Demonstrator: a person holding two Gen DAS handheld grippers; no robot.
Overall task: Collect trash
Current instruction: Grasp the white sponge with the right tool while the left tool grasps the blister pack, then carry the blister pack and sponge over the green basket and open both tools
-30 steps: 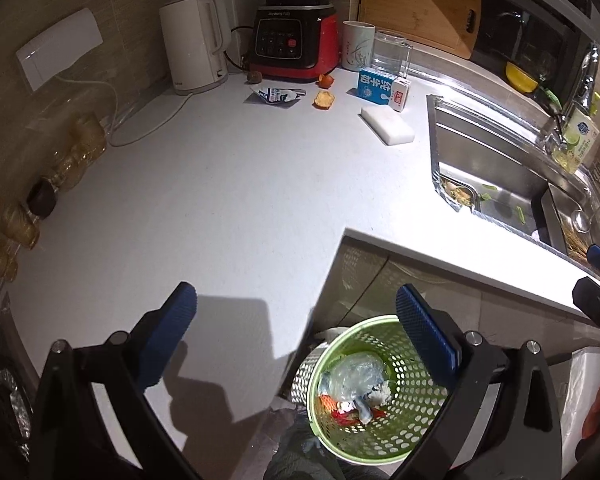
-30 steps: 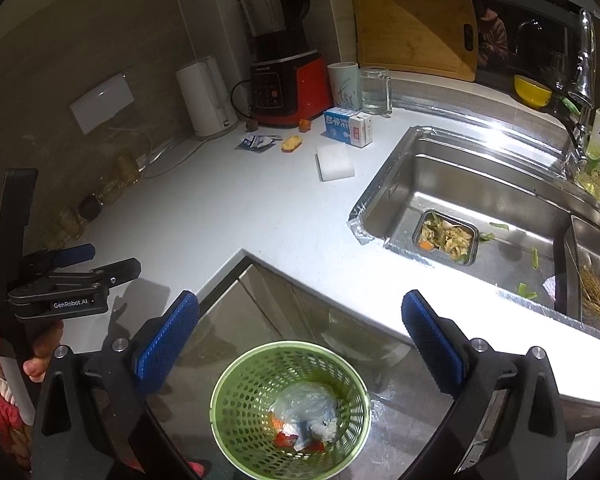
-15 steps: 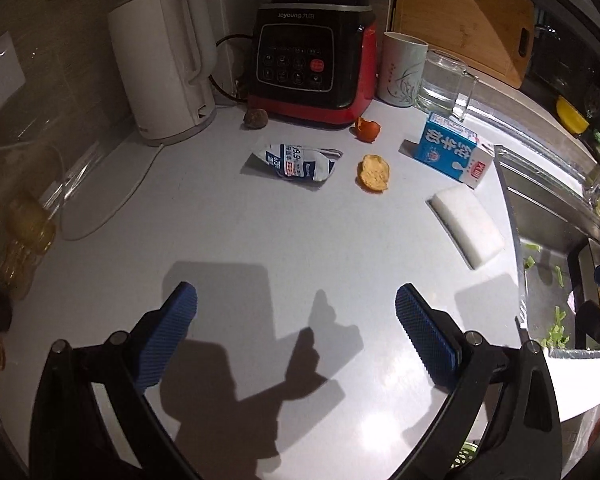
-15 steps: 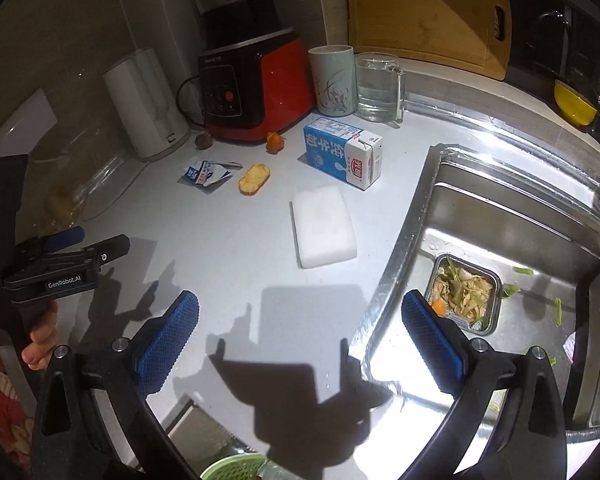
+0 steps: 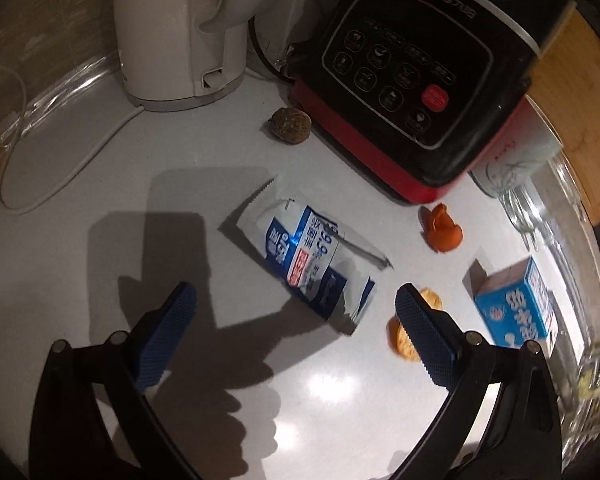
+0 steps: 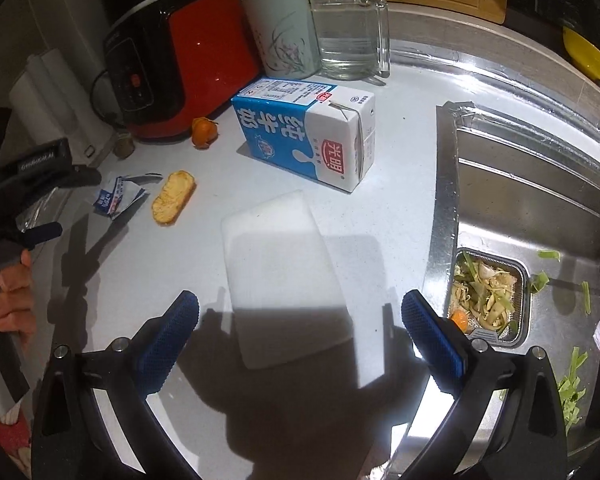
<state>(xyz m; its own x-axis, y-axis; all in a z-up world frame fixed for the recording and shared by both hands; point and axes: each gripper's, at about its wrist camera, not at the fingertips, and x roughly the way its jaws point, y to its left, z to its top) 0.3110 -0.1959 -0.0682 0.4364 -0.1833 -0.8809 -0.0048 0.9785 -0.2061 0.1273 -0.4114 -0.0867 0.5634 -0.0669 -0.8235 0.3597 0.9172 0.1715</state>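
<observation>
Left wrist view: the left gripper [image 5: 292, 312] hangs over the white counter [image 5: 100, 184], jaws spread wide and holding nothing; a torn blue-and-white wrapper [image 5: 312, 264] lies flat just ahead between the fingers; an orange peel piece [image 5: 404, 336] sits partly behind the right finger, another peel [image 5: 442, 230] lies near the red blender base [image 5: 416, 92], and a milk carton [image 5: 516, 308] lies further right. Right wrist view: the right gripper [image 6: 300, 324] is likewise wide open and empty; a white sponge block [image 6: 284, 276] lies between its fingers; the carton [image 6: 308, 132] lies beyond it, beside the sink [image 6: 540, 200].
</observation>
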